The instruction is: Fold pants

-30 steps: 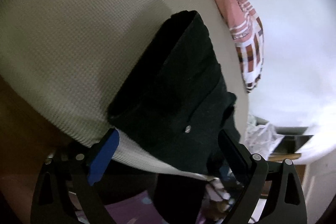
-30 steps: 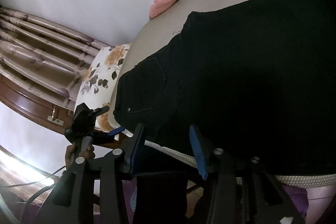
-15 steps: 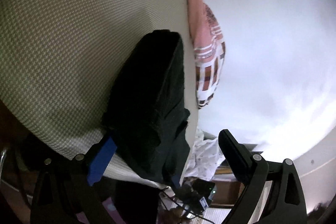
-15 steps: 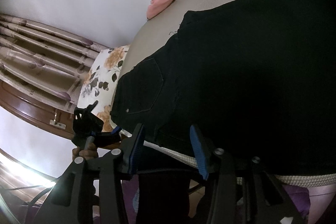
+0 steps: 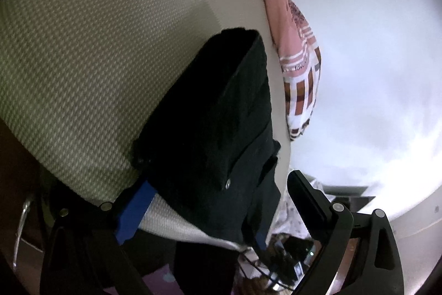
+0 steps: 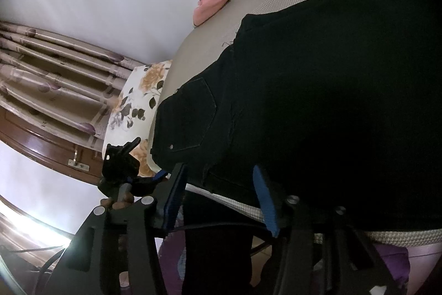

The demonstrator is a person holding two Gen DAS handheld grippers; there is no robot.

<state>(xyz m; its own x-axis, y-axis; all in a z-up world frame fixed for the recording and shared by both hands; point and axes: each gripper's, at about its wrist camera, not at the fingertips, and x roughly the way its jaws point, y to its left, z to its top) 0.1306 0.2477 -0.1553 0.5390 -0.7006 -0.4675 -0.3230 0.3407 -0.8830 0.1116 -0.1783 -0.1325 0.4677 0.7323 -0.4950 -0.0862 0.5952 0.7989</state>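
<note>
Black pants [image 6: 317, 101] lie part-folded on the bed [image 5: 110, 46], apparently mid-fold.
Left gripper [image 5: 218, 195] and right gripper [image 6: 218, 195], jaws apart, flank the 6 o'clock waist edge; next, clamp it.

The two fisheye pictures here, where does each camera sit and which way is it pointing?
Left wrist: sits on the left gripper, looking along the black pants on the beige bed; its open fingers show.
Right wrist: sits on the right gripper, facing the pants' pocket end; its open fingers show, plus the other gripper and the hand holding it.
Shared: pants, bed, pink striped pillow.
</note>
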